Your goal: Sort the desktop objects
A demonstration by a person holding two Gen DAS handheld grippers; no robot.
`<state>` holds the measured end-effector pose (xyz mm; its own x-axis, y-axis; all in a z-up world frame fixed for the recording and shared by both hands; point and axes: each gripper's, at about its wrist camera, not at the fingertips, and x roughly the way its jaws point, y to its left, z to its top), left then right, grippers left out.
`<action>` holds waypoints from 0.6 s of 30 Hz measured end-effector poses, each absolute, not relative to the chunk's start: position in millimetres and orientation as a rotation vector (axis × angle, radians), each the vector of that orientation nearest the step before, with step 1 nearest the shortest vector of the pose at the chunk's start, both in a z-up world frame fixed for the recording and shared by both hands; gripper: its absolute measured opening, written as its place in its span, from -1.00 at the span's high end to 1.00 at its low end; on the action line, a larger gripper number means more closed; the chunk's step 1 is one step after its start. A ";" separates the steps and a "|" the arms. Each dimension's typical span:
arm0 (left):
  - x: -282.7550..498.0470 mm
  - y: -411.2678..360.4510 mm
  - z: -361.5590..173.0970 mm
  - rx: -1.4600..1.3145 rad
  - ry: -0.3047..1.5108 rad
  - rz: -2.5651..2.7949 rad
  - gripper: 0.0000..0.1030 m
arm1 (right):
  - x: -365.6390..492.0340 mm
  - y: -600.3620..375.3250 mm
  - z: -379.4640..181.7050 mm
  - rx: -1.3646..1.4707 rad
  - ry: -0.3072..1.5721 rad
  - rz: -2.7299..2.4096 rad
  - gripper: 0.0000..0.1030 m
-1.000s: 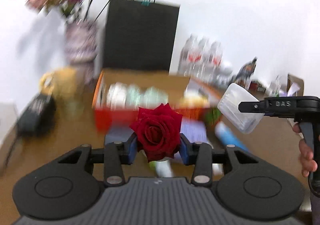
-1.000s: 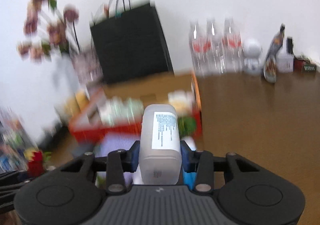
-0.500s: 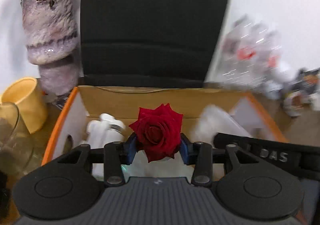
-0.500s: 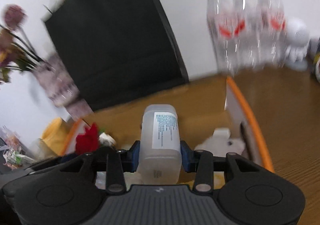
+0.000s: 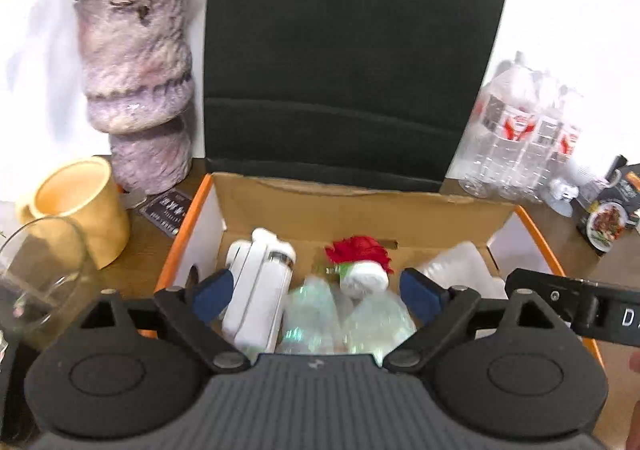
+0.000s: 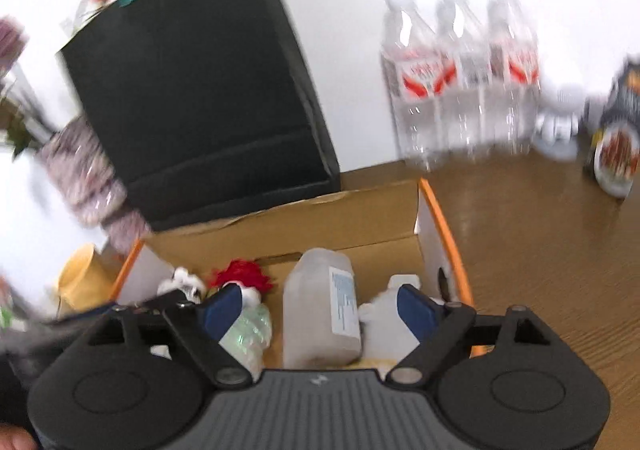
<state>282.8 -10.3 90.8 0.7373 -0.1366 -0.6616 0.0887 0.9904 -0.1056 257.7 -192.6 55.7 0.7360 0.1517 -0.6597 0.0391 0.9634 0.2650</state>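
Your left gripper (image 5: pixel 316 290) has its jaws spread wide with nothing between them, poised over the near edge of the cardboard box (image 5: pixel 360 205). Your right gripper (image 6: pixel 320 308) is likewise spread and empty, above the box's right half. Inside the box, the red rose (image 5: pixel 360 250) lies near the middle toward the far wall, its white base just beside crinkled clear wrappers (image 5: pixel 312 314). The translucent bottle (image 6: pixel 320 306) lies in the right half; a white bottle (image 5: pixel 260 290) lies by the left wall. Beyond the far edge stands a black bag (image 5: pixel 340 69), with a purple vase (image 5: pixel 136 89) to its left and water bottles (image 6: pixel 460 81) to its right.
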 end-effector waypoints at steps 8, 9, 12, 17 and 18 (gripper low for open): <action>203.0 17.2 106.1 -0.093 0.704 -0.083 -0.93 | 183.9 -183.0 76.5 0.052 0.757 0.076 -0.70; 190.6 20.3 107.9 -0.100 0.699 -0.084 -0.96 | 172.4 -180.7 72.3 0.047 0.755 0.076 -0.70; 151.9 18.4 108.6 -0.076 0.688 -0.091 -1.00 | 138.0 -174.0 59.5 0.034 0.750 0.078 -0.76; 92.8 14.0 85.6 -0.045 0.695 -0.090 -1.00 | 80.6 -162.7 38.3 0.011 0.740 0.079 -0.76; 81.0 13.1 80.9 -0.038 0.697 -0.090 -1.00 | 69.1 -160.5 34.0 0.007 0.738 0.080 -0.77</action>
